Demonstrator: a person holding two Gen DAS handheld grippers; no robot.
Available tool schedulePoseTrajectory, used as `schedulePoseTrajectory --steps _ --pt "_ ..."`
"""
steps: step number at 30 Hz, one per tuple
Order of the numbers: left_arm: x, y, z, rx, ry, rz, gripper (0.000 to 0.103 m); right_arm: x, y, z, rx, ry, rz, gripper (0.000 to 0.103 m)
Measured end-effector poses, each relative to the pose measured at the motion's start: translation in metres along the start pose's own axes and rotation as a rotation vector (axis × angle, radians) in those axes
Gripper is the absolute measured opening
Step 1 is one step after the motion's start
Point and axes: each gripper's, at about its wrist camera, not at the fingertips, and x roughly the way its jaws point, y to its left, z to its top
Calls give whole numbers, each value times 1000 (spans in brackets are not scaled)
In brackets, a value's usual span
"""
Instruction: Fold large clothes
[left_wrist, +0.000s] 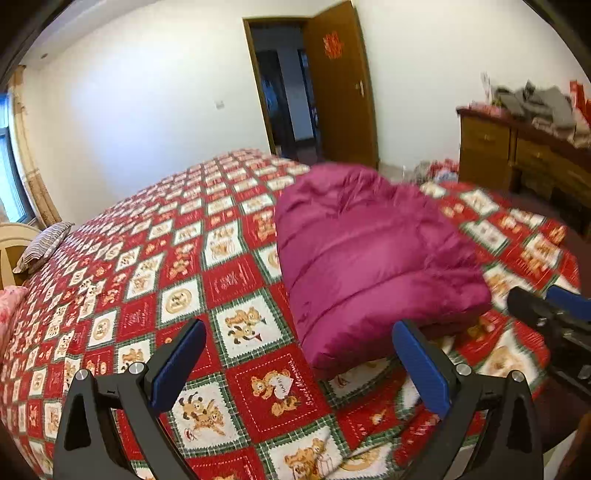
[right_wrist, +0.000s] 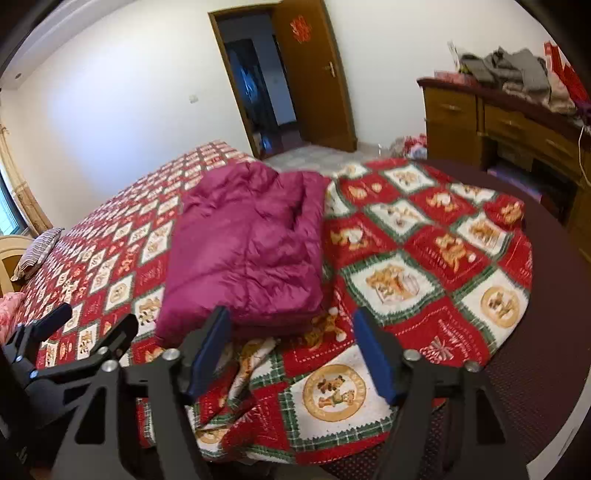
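The magenta puffer coat (left_wrist: 369, 258) lies folded into a thick bundle on the bed (left_wrist: 147, 258), near its foot end, resting on the red and white bear-patterned quilt (right_wrist: 424, 258). Just short of the coat's near edge, the left claw (left_wrist: 299, 365) is spread wide, nothing between its blue pads, quilt showing in the gap. The right claw (right_wrist: 291, 354) is likewise spread and empty, pointing at the bundle's near corner without touching it. A striped pillow (left_wrist: 44, 245) sits at the far left. Beyond the bed stand an open wooden door (right_wrist: 314, 81) and a wooden dresser (right_wrist: 498, 125) heaped with grey clothes (right_wrist: 502, 68).
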Motion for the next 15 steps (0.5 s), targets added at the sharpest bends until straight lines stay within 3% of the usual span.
schedulePoseTrajectory --steps 5,15 --pt "-42 6 9 -41 -77 -32 102 -36 8 8 8 -96 50 77" --pt "-101 16 22 -83 -232 -20 102 -110 32 19 -70 -383 36 86"
